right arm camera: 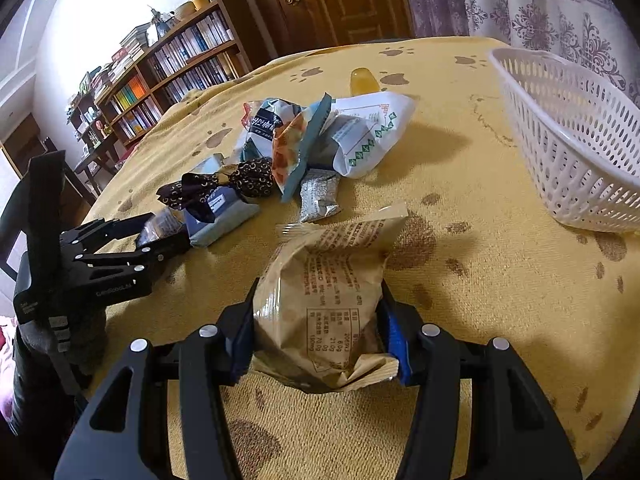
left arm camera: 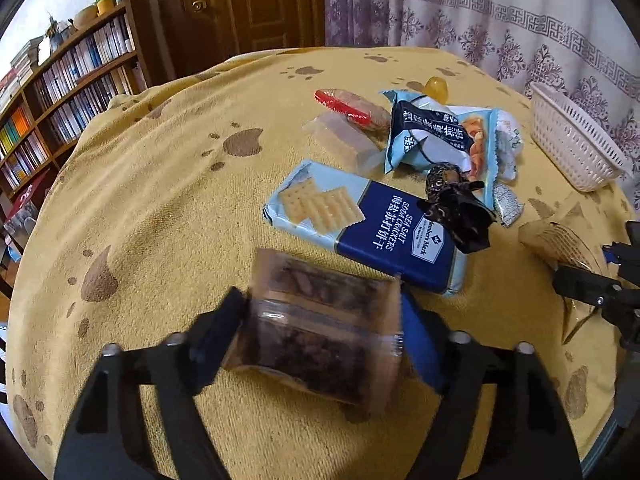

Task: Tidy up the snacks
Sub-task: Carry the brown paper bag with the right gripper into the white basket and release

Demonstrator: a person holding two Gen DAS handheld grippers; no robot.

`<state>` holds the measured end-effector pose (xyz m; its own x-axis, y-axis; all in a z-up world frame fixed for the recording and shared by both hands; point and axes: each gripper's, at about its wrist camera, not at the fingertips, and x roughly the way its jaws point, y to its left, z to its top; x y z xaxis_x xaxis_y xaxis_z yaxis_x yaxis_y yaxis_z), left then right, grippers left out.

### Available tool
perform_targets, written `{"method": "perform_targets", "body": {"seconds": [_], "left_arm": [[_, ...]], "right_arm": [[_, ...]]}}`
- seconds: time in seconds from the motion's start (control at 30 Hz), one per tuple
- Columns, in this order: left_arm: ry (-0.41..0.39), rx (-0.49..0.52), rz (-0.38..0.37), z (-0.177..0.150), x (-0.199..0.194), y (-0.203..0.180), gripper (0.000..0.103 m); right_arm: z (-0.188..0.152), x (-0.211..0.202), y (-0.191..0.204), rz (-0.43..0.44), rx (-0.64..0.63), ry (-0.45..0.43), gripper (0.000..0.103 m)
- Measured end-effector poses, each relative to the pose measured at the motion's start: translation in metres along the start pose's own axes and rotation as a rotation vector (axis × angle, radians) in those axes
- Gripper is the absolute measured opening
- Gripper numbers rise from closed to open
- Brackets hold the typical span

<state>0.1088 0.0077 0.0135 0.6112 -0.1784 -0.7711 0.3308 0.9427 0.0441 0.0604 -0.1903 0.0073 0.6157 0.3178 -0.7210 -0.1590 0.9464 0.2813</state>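
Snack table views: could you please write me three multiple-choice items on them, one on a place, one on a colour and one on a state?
1. Where is the clear packet of dark snack?
A. In the basket
B. Between the fingers of the left gripper
C. On the bookshelf

2. What colour is the basket?
A. Red
B. Black
C. White

3. How is the right gripper?
A. Shut on the brown bag
B. Open with nothing between its fingers
C. Shut on a yellow jelly cup

Answers:
1 B: the left wrist view shows the packet spanning the gap from one finger to the other.
2 C: its perforated wall is white in both views.
3 A: both pads press the sides of the bag in the right wrist view.
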Motion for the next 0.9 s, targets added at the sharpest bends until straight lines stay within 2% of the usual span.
{"method": "perform_targets", "body": {"seconds": [0.17, 0.53, 0.8, 0.9], "left_arm": [[-0.014, -0.045, 0.004, -0.005, -0.008, 0.004, 0.066], [-0.080, -0.091, -0.007, -0.009, -0.046, -0.009, 0.066], [-0.123, -0.080, -0.010, -0.003, -0.068, -0.027, 0.066], [-0.136, -0.070, -0.013, 0.001, -0.074, -0.034, 0.066]], "right_arm": [[0.000, 0.000, 0.001, -0.006, -0.004, -0.001, 0.055], [0.001, -0.003, -0.001, -0.004, 0.003, -0.009, 0.055], [0.006, -0.019, -0.007, 0.046, 0.034, -0.062, 0.055], [0.011, -0.035, -0.010, 0.056, 0.037, -0.107, 0.055]]}}
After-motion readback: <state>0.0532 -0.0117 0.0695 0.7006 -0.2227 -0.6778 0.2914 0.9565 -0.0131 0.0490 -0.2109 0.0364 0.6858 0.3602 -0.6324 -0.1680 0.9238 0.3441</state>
